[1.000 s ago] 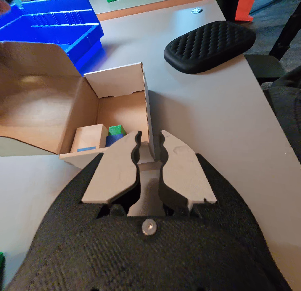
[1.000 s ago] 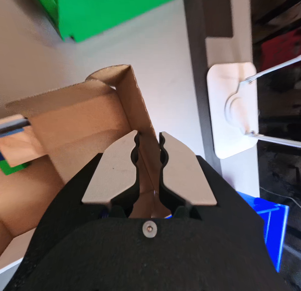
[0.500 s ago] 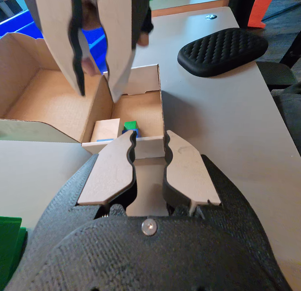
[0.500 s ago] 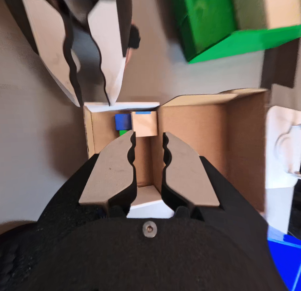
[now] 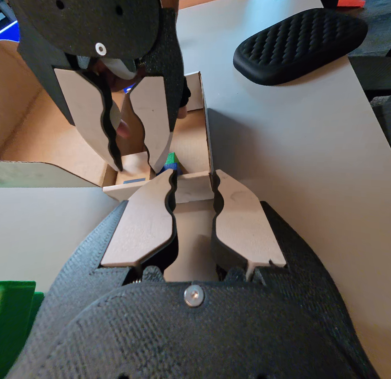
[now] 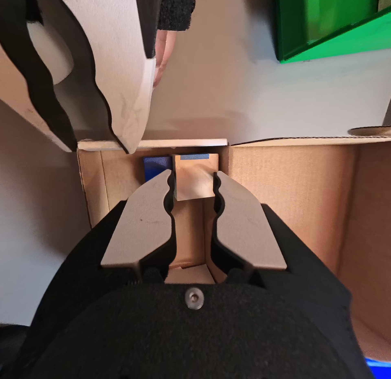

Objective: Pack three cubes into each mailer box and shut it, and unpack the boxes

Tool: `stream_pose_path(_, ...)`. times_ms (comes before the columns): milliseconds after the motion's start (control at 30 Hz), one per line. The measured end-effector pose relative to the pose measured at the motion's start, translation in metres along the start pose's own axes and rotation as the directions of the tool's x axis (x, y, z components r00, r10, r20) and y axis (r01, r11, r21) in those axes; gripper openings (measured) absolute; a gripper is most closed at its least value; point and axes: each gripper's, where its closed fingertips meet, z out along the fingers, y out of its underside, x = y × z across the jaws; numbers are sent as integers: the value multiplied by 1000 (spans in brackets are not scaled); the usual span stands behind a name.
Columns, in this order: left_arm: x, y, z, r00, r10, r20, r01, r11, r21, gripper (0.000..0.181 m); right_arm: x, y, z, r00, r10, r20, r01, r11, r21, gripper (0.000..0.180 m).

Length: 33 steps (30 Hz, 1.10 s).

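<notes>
An open cardboard mailer box [image 5: 190,191] sits on the grey table with its lid [image 5: 42,125] folded back. Inside it are a wooden cube [image 5: 133,167], a blue cube [image 5: 169,167] and a green cube [image 5: 172,158]. My left gripper [image 5: 193,174] is open and straddles the box's near right corner. My right gripper [image 5: 137,169] reaches down into the box, open, with its fingertips close on either side of the wooden cube [image 6: 194,178]. In the right wrist view the right gripper [image 6: 193,176] frames that cube, the blue cube [image 6: 156,163] lies beside it, and the left gripper [image 6: 99,144] rests at the box wall [image 6: 118,178].
A black padded rest [image 5: 296,44] lies at the table's far right, near the edge. A green bin [image 6: 328,19] stands beyond the box, and a green part [image 5: 14,305] shows at the near left. A hand [image 6: 163,51] holds the left gripper. The black padded rest [image 5: 296,44] is about 25 centimetres from my left fingertips.
My right gripper has let go of the lid and swung down into the box around the wooden cube. The lid now lies fully open. My left gripper opened slightly at the box corner.
</notes>
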Motion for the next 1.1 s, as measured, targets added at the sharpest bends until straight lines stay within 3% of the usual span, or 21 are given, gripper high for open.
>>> stream_pose_path(367, 3, -1, 1, 1000, 2, -13, -2, 1000, 6, 34, -23, 11, -14, 997, -38, 68, 41, 998, -50, 32)
stream_pose_path(633, 4, -1, 1, 1000, 6, -16, -6, 1000, 9, 37, -17, 16, -10, 990, -28, 137, 41, 994, -97, 50)
stream_pose_path(833, 4, -1, 1, 1000, 6, -9, -6, 1000, 4, 40, -21, 15, -7, 976, -19, 215, 42, 994, -105, 40)
stream_pose_path(1100, -9, -7, -3, 997, -47, 67, 46, 999, 24, 57, -1, 6, -53, 990, 26, 138, -25, 1000, -10, 41)
